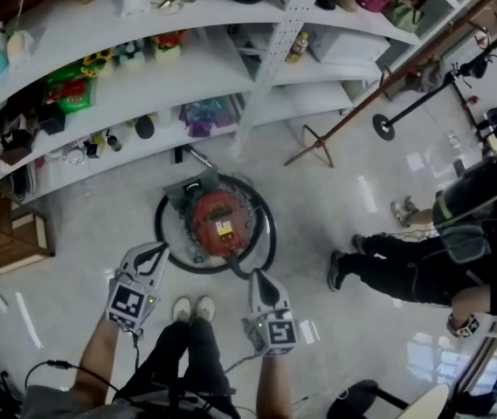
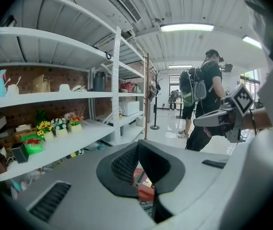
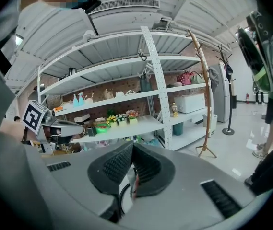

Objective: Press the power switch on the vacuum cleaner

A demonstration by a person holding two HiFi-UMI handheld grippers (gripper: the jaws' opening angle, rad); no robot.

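The vacuum cleaner (image 1: 217,223) is a round red canister on the floor below the shelves, ringed by its black hose (image 1: 165,243). My left gripper (image 1: 157,253) hangs shut just left of it, above the hose. To the canister's lower right, my right gripper (image 1: 256,278) is also shut. Neither touches the vacuum. In the left gripper view the pads of the left gripper (image 2: 138,145) meet at the tips, and a red slice of the vacuum (image 2: 143,182) shows below them. The right gripper (image 3: 132,145) is likewise closed on nothing in the right gripper view.
White shelving (image 1: 231,68) with flowers and small goods runs behind the vacuum. A wooden coat stand (image 1: 322,147) and a black post base (image 1: 384,127) stand at the right. A person in black (image 1: 405,269) crouches at the right. A wooden crate (image 1: 3,234) sits at the left.
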